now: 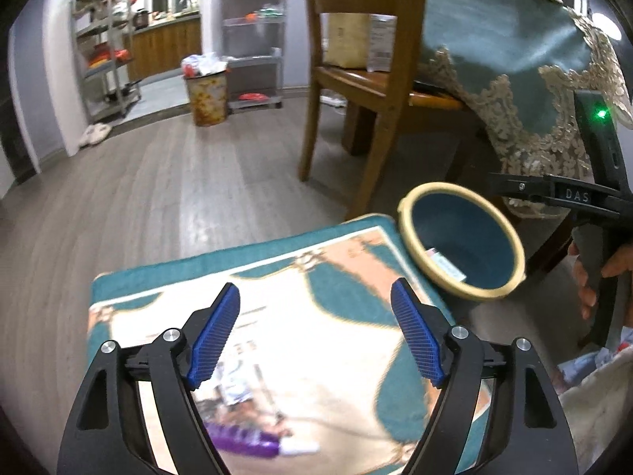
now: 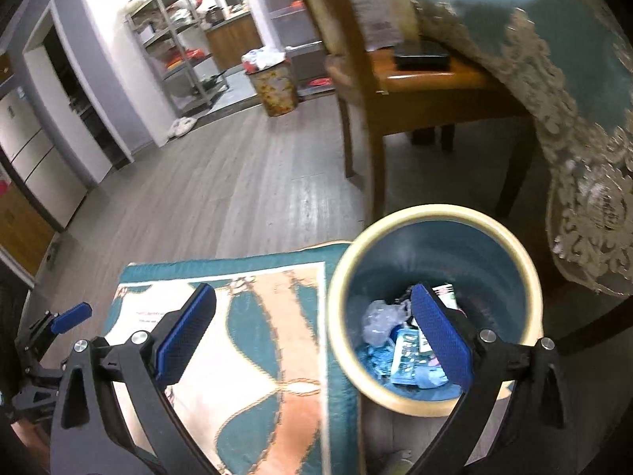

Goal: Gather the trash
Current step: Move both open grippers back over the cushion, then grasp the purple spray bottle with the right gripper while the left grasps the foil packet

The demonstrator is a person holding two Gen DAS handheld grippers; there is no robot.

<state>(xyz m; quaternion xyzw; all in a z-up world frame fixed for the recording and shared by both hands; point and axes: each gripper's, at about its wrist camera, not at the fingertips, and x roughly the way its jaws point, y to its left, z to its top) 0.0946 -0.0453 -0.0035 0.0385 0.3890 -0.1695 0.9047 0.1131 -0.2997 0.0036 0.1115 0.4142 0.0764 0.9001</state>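
Hovering over the patterned rug (image 1: 277,277), the left gripper (image 1: 315,297) is being held with jaws wide and empty; the right gripper (image 2: 312,308), likewise wide, is being held above the trash-filled bin (image 2: 435,213)

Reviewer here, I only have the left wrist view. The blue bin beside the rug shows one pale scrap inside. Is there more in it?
Observer: Yes. The right wrist view looks straight into the blue bin; a heap of trash covers its bottom, crumpled clear plastic and blue wrappers.
Operator: Is the right gripper holding anything?
Observer: No. The right gripper is open and empty, one finger over the rug, the other over the bin's mouth.
Operator: What is on the chair seat under the tablecloth?
Observer: A flat black box lies on the seat of the wooden chair.
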